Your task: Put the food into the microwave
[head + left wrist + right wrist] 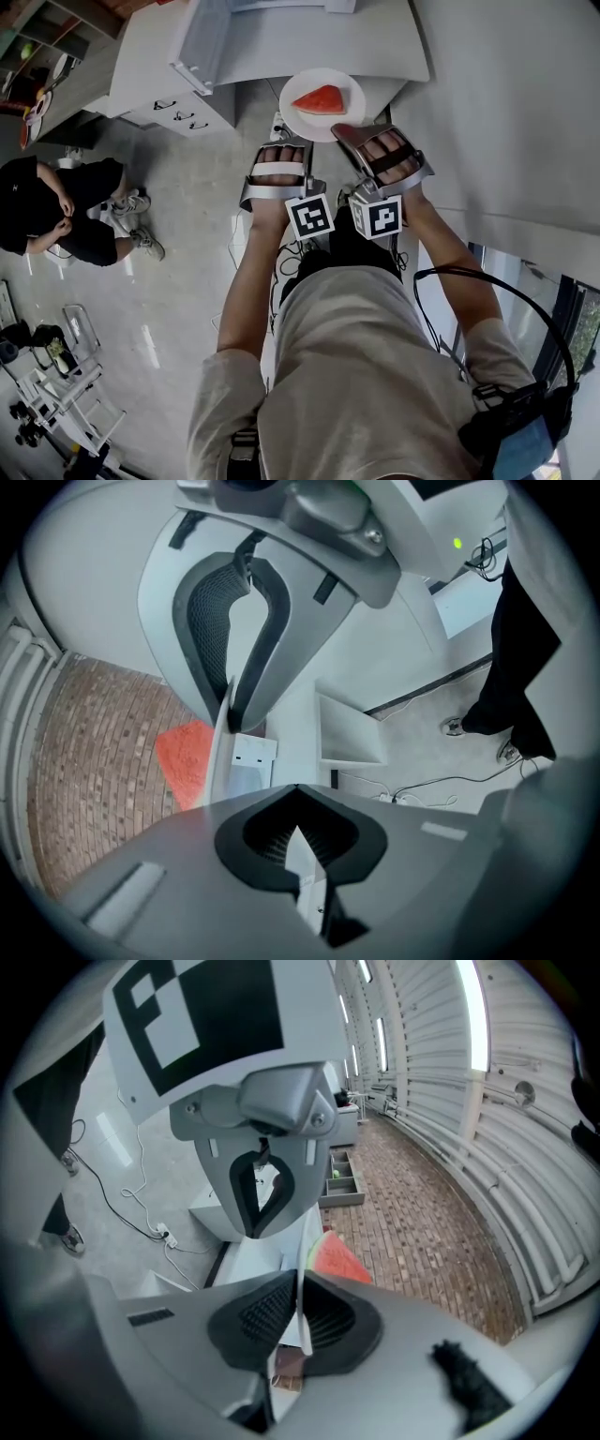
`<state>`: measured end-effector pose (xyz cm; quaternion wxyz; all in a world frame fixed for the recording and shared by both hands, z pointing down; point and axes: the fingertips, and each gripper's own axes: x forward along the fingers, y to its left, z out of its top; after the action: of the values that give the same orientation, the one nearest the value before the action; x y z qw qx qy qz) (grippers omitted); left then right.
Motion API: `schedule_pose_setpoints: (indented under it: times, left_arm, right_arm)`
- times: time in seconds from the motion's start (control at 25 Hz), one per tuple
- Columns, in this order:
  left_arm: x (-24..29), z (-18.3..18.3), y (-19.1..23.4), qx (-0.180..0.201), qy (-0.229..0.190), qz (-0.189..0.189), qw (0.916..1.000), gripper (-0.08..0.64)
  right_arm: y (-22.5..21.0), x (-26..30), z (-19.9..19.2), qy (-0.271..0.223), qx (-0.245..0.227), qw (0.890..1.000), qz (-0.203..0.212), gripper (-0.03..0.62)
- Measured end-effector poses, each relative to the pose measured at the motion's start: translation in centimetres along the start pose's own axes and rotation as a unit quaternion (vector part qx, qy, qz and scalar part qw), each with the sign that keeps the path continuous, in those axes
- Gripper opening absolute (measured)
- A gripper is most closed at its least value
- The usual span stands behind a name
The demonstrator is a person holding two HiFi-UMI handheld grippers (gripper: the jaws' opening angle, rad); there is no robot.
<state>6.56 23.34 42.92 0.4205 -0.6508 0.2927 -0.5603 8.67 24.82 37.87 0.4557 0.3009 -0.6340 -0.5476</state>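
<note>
Left claw (282, 141) and right claw (352, 131) are each clenched on the near rim of the white plate (349, 92), holding it in the air with the watermelon slice (320, 98) on top. Loading remains: the white appliance (211, 42) ahead, probably the microwave, has not been reached.

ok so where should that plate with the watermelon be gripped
By its thin rim, at the near edge, coming in level from the person's side. The plate is flat and shallow, so only the rim fits between fingers, and the watermelon slice lies on top. The left gripper and right gripper both pinch that rim, spaced apart, likely steadying it.
</note>
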Motion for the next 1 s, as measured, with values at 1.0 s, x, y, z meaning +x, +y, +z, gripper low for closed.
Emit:
schedule_pose_setpoints:
  times: [1.0]
  left_arm:
    - [12.3,-2.6,5.1,-0.062,0.083,-0.039,0.9939,0.008]
  right_arm:
    - [-2.4,13.3,-6.7,-0.082,0.0,0.997,0.015,0.018]
